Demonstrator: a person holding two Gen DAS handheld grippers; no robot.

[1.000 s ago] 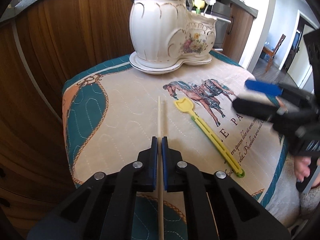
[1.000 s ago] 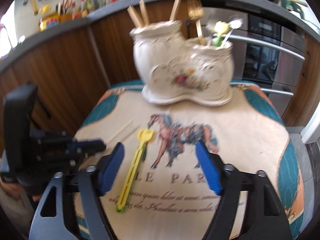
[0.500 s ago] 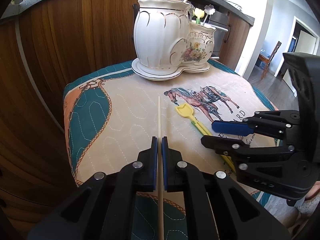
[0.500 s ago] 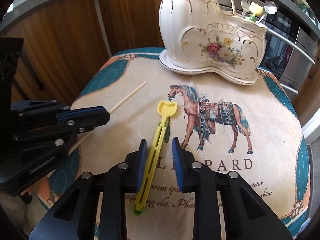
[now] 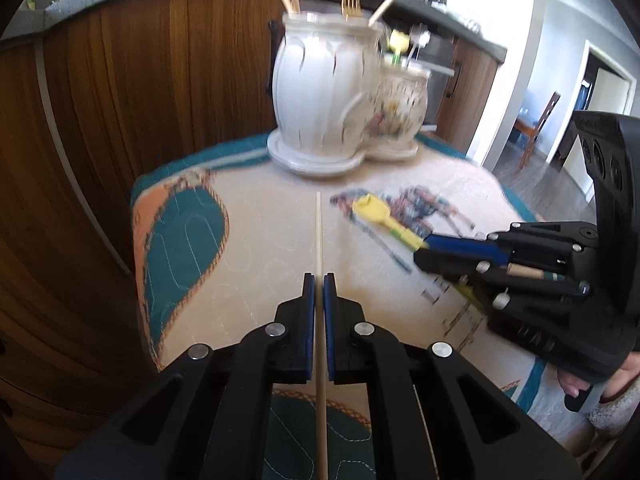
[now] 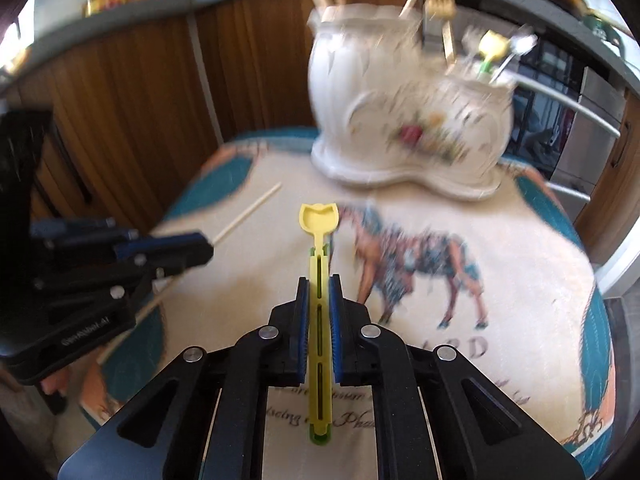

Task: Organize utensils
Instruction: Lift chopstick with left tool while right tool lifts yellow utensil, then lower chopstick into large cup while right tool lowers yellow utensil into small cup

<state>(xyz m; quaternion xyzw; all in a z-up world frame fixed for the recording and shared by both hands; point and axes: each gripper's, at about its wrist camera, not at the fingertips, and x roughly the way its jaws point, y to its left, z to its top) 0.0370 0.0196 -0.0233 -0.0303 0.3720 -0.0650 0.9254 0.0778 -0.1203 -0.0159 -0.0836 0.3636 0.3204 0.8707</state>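
My left gripper (image 5: 319, 280) is shut on a thin wooden chopstick (image 5: 318, 232), which runs forward between the blue pads. My right gripper (image 6: 319, 284) has its jaws closing on the slotted handle of a yellow-green plastic spoon (image 6: 319, 218), and the pads press on it. The spoon bowl points toward the white ceramic utensil holder (image 6: 400, 120) at the back of the table. From the left wrist, the right gripper (image 5: 420, 250) shows at the right with the spoon (image 5: 370, 210) sticking out. The right wrist view shows the left gripper (image 6: 204, 248) with the chopstick (image 6: 248, 212).
The holder (image 5: 320, 92) has two compartments that hold chopsticks, a gold fork and small spoons. A quilted horse-print cloth (image 5: 260, 240) covers the small table. Dark wooden cabinet fronts (image 5: 140, 100) stand close behind and to the left. A doorway and chair lie far right.
The right jaws went from wide open to pressing on the yellow spoon's handle after lining up over it. The left gripper kept its hold on the chopstick.
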